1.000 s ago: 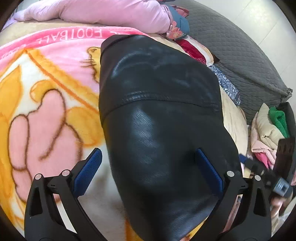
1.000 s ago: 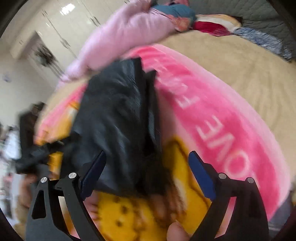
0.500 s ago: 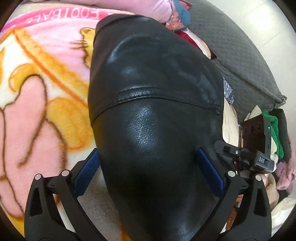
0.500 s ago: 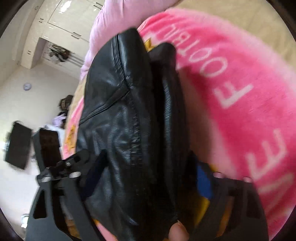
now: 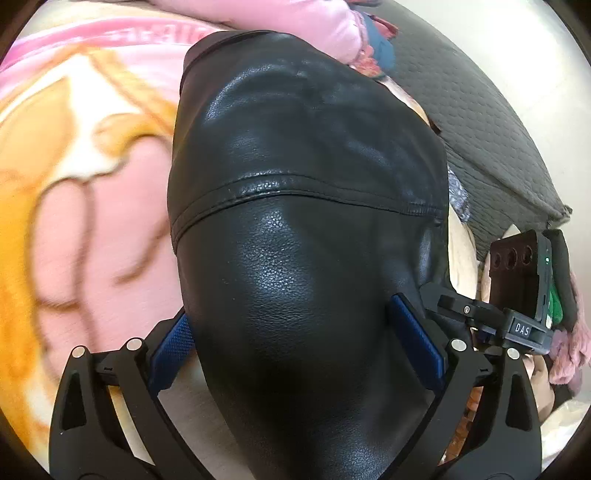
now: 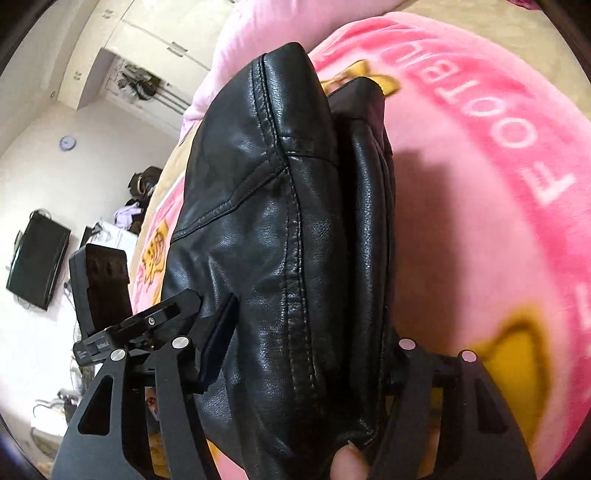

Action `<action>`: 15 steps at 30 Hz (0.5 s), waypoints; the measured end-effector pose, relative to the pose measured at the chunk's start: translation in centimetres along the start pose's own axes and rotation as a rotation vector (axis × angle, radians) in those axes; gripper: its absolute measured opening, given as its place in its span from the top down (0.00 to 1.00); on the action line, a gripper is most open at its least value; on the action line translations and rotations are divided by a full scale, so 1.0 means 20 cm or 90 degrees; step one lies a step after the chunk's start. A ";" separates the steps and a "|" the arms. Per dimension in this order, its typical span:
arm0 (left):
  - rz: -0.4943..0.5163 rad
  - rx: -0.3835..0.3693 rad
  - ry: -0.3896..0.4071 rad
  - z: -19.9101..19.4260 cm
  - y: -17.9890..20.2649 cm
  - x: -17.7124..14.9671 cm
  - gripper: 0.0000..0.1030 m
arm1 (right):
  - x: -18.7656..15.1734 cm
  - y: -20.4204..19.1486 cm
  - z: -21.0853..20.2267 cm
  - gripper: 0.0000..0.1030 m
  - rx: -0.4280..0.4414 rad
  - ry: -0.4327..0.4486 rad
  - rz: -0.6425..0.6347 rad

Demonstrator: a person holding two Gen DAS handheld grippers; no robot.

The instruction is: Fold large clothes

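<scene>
A folded black leather jacket (image 5: pixel 295 221) lies on a pink cartoon blanket (image 5: pixel 74 221) on a bed. My left gripper (image 5: pixel 291 310) straddles its near end, jaws wide. A blue pad sits at each side and the leather bulges between them. My right gripper (image 6: pixel 310 321) is at the jacket's (image 6: pixel 280 221) folded side edge. Its jaws are closing with the stacked layers between them. The left pad (image 6: pixel 218 343) touches the leather; the right finger is mostly hidden behind the fold. Each gripper shows at the edge of the other's view.
A pale pink garment (image 5: pixel 295 26) and a grey quilted cushion (image 5: pixel 480 129) lie beyond the jacket. Mixed clothes (image 5: pixel 554 295) are piled at the right. A fingertip (image 6: pixel 347 461) shows under the jacket. A wardrobe (image 6: pixel 147 55) and a wall screen (image 6: pixel 37 258) stand across the room.
Both grippers have moved in on the jacket, which now fills each view. The right jaws have narrowed around its folded edge. The left jaws' width looks the same.
</scene>
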State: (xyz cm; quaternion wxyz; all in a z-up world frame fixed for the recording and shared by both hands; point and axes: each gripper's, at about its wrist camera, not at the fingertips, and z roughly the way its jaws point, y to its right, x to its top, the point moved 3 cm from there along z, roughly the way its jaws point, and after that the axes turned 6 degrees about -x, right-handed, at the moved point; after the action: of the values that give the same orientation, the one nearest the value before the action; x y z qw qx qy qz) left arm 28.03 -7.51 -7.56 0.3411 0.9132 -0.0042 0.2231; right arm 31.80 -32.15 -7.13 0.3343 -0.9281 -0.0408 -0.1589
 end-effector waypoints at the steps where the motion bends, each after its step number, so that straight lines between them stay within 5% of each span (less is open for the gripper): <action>1: -0.003 0.005 0.001 -0.03 -0.02 -0.01 0.10 | 0.00 -0.04 0.02 0.41 0.002 -0.001 -0.003; 15: 0.023 0.039 0.006 -0.07 -0.02 -0.03 0.10 | -0.07 -0.14 0.07 0.27 -0.058 0.036 0.006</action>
State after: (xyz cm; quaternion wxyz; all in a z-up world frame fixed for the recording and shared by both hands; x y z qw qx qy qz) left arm 27.07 -6.39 -7.19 0.3087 0.9221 -0.0123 0.2332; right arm 30.38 -29.13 -6.94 0.2932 -0.9377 -0.0200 -0.1853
